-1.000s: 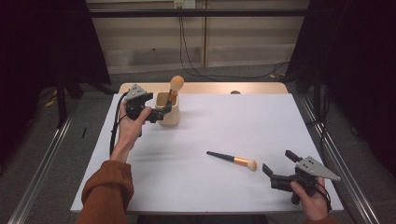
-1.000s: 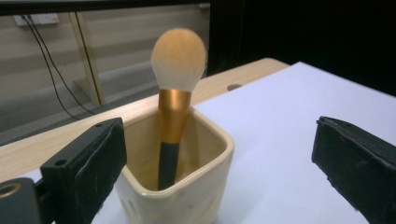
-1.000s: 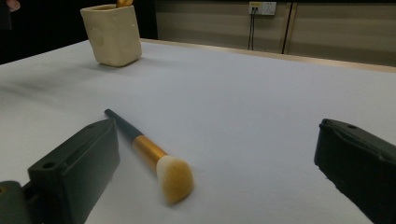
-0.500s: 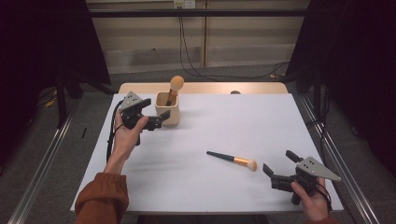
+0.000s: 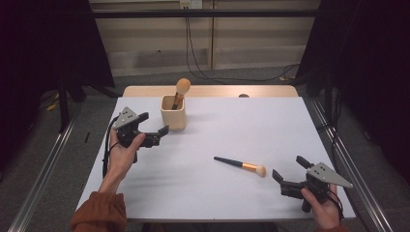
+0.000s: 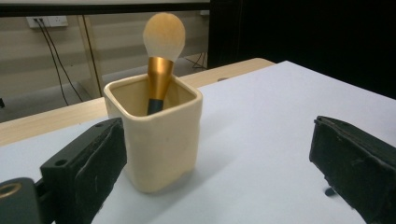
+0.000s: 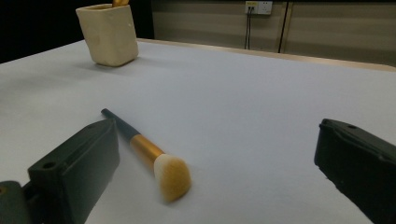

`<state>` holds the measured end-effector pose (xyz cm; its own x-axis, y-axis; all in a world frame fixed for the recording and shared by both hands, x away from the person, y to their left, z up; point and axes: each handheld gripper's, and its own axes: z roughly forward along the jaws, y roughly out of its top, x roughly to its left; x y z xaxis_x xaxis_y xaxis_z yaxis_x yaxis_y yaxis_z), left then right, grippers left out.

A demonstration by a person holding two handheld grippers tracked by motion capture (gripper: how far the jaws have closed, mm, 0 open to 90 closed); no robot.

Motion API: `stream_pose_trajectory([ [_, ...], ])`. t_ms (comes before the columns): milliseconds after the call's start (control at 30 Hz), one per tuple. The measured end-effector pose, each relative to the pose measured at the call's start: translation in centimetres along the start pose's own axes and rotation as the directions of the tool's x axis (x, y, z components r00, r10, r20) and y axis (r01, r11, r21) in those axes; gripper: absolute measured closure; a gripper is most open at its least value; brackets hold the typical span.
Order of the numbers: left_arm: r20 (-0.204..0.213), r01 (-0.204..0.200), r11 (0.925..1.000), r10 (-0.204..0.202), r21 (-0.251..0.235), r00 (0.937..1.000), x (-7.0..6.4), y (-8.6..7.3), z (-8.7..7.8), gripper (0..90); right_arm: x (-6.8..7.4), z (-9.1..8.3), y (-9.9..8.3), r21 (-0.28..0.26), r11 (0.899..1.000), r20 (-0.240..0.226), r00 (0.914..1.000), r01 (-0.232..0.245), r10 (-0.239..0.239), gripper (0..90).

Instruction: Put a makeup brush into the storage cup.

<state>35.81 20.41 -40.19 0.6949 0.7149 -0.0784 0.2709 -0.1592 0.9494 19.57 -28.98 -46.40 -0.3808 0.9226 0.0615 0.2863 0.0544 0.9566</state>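
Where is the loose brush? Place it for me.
In the high view the brush lies flat on the table, right of centre, bristles toward the open right gripper. The cup stands far off to the back left.

A white-topped table (image 5: 222,193) with a bare wooden strip along its far edge carries two things. The cream square brush holder (image 5: 173,112) stands just beyond the left gripper (image 5: 153,129), jaws apart and empty. A loose makeup brush (image 5: 241,166) lies flat just ahead of the right gripper (image 5: 289,171), bristles toward it.
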Motion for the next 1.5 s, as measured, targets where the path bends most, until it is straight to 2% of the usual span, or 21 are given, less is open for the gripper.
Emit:
stream_pose_trajectory([
  [67,-0.004,-0.007,1.0000,0.007,-0.002,1.0000,-0.4,-0.3,-0.5,3.9,0.0,0.0,0.0,0.001,1.000,-0.001,1.0000,0.000,0.000,0.0],
  [133,-0.005,0.002,1.0000,-0.002,-0.008,1.0000,-0.7,-0.5,-0.9,4.0,0.0,0.1,0.0,0.001,1.000,-0.002,1.0000,-0.002,0.002,0.0],
  [233,-0.005,-0.023,0.9997,0.023,-0.002,0.9997,-1.2,-0.8,-1.3,3.9,0.0,0.0,0.0,0.001,1.000,-0.001,1.0000,0.000,0.000,0.0],
  [300,0.009,-0.027,0.9996,0.027,0.001,0.9996,-1.5,-1.1,-1.6,3.9,0.0,0.0,0.0,-0.001,1.000,-0.002,1.0000,0.000,0.000,0.0],
  [367,-0.003,-0.043,0.9991,0.043,0.007,0.9991,-1.9,-1.4,-2.1,3.9,0.0,0.0,0.0,0.000,1.000,0.000,1.0000,-0.003,0.003,0.0],
  [433,0.003,-0.027,0.9996,0.027,-0.001,0.9996,-2.0,-1.6,-2.5,3.9,0.0,-0.1,0.0,-0.002,1.000,0.001,1.0000,-0.004,0.004,0.0],
  [600,0.003,-0.035,0.9993,0.035,0.012,0.9994,-2.5,-2.4,-3.3,4.1,0.1,-0.2,0.0,0.000,1.000,0.007,1.0000,-0.002,0.002,0.0],
  [800,-0.004,0.013,0.9999,-0.013,0.005,0.9999,-2.5,-3.6,-4.1,4.0,0.0,-0.3,-0.1,0.002,1.000,0.015,0.9999,-0.003,0.003,0.0],
  [933,-0.003,0.024,0.9997,-0.024,-0.005,0.9997,-2.8,-4.2,-4.9,4.0,0.0,-0.3,-0.1,0.004,1.000,0.024,0.9997,-0.008,0.008,0.0],
  [1267,-0.035,0.023,0.9997,-0.023,0.000,0.9991,-3.2,-5.2,-6.7,3.6,-0.1,-0.5,-0.2,0.006,1.000,0.030,0.9995,-0.009,0.009,0.0],
  [1367,-0.031,0.053,0.9986,-0.053,0.001,0.9981,-3.1,-5.7,-7.4,3.6,0.0,-0.6,-0.2,0.006,1.000,0.032,0.9994,-0.015,0.014,0.0],
  [1400,-0.047,0.063,0.9980,-0.063,-0.009,0.9969,-3.2,-6.0,-7.6,3.6,0.0,-0.6,-0.2,0.005,1.000,0.033,0.9994,-0.013,0.012,0.0],
  [1500,-0.058,0.047,0.9989,-0.047,-0.004,0.9972,-3.5,-6.6,-8.2,3.6,0.1,-0.7,-0.2,0.005,1.000,0.032,0.9994,-0.010,0.010,0.0],
])
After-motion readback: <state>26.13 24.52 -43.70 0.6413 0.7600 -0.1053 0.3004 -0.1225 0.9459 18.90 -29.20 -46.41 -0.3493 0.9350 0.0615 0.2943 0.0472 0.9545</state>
